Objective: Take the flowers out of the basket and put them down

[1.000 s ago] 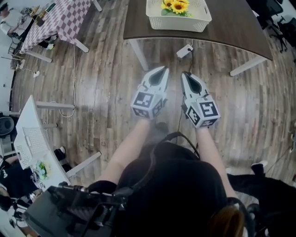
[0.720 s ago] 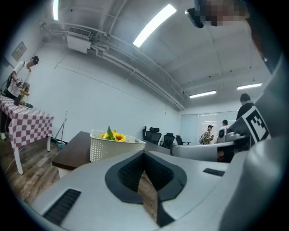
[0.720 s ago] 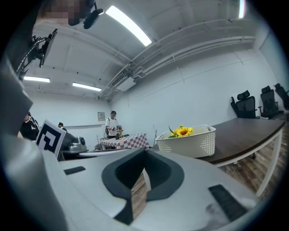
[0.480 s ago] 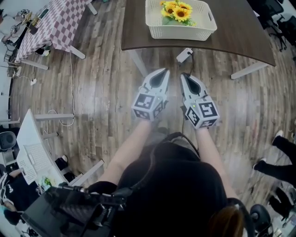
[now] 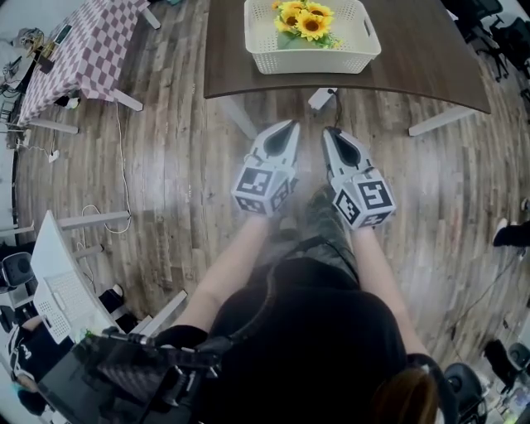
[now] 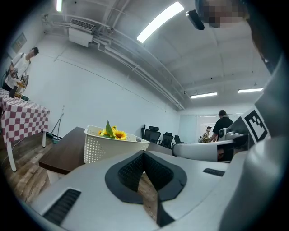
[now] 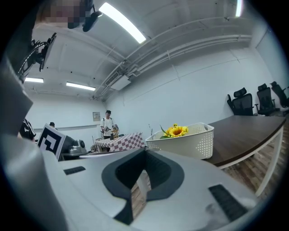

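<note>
Since a second ago the white basket has drifted left in the head view and shows more fully, while both grippers hang where they were. Side by side over the floor, the left tongs and right tongs are closed and empty, short of the desk. The sunflowers lie in the basket's far left part. A good approach would probably mean stepping nearer, spreading one pair before reaching in, and aiming for stems, not blooms.
</note>
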Action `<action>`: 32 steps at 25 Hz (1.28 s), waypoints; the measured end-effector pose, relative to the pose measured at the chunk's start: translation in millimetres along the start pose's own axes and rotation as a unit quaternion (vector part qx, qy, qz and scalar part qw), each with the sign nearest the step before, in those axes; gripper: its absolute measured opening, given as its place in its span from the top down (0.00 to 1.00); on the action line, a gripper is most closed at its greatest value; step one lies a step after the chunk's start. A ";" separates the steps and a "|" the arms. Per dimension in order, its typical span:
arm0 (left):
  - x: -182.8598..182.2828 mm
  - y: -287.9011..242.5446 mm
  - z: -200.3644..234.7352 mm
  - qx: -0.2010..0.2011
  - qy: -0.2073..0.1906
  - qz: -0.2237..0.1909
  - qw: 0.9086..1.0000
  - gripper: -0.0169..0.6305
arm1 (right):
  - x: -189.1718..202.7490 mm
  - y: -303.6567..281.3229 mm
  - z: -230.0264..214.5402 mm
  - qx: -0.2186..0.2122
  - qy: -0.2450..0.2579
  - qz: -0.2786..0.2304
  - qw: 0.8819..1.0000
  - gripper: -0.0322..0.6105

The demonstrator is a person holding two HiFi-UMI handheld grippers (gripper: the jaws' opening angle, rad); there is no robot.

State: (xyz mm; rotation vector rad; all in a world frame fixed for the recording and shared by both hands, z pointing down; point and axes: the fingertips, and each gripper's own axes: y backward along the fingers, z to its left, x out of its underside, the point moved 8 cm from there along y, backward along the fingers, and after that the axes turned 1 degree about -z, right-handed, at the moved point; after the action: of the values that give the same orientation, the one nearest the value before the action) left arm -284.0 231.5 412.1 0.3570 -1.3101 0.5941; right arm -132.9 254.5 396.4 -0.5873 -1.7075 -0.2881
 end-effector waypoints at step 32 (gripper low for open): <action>-35.5 -144.5 36.9 -0.075 -0.019 -0.019 0.997 0.96 | -54.4 -127.8 -112.4 -0.104 0.019 0.019 0.994 0.94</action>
State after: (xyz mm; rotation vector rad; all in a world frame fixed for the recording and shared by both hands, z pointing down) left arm -232.5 87.8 398.4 0.2693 -1.3720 0.4560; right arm -99.3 79.3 385.0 -0.7617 -1.6378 -0.4514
